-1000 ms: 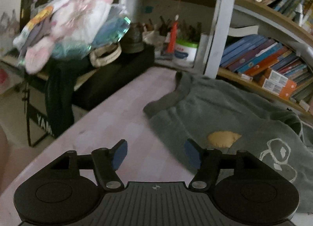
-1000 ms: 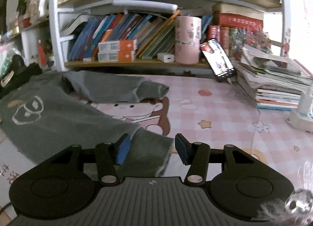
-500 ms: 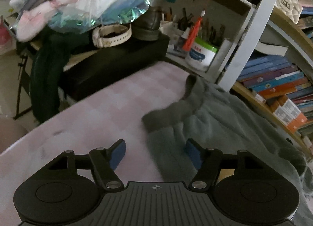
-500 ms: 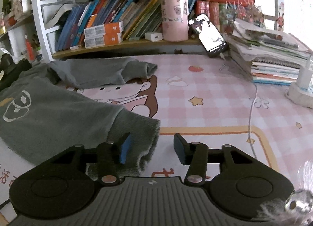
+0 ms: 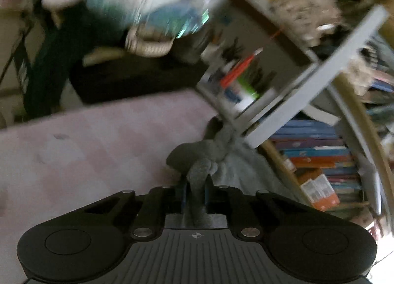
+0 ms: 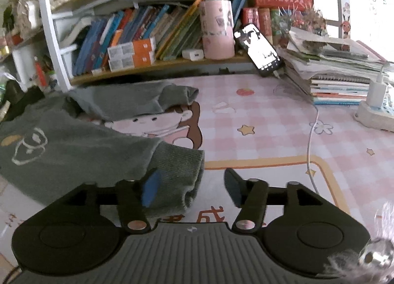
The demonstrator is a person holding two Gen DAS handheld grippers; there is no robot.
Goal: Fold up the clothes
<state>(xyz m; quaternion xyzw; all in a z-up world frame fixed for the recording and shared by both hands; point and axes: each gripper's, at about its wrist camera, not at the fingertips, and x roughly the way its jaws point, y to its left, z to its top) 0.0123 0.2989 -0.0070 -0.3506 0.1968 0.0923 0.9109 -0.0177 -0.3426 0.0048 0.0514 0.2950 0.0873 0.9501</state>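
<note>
Now | my left gripper [image 5: 194,193] clamps sweater [image 5: 209,161] edge at 12 | right gripper [image 6: 188,185] opening, cuff [image 6: 177,170] at 11, unpinched

Each camera sits just behind its own gripper, looking forward and slightly down at the counter from close range. The left view is rolled and blurred, with the bookshelf [image 5: 327,161] at four o'clock. The right view is level, with that bookshelf [image 6: 138,45] at twelve o'clock. Both share the grey sweater [image 5: 209,158] [image 6: 81,151].
</note>
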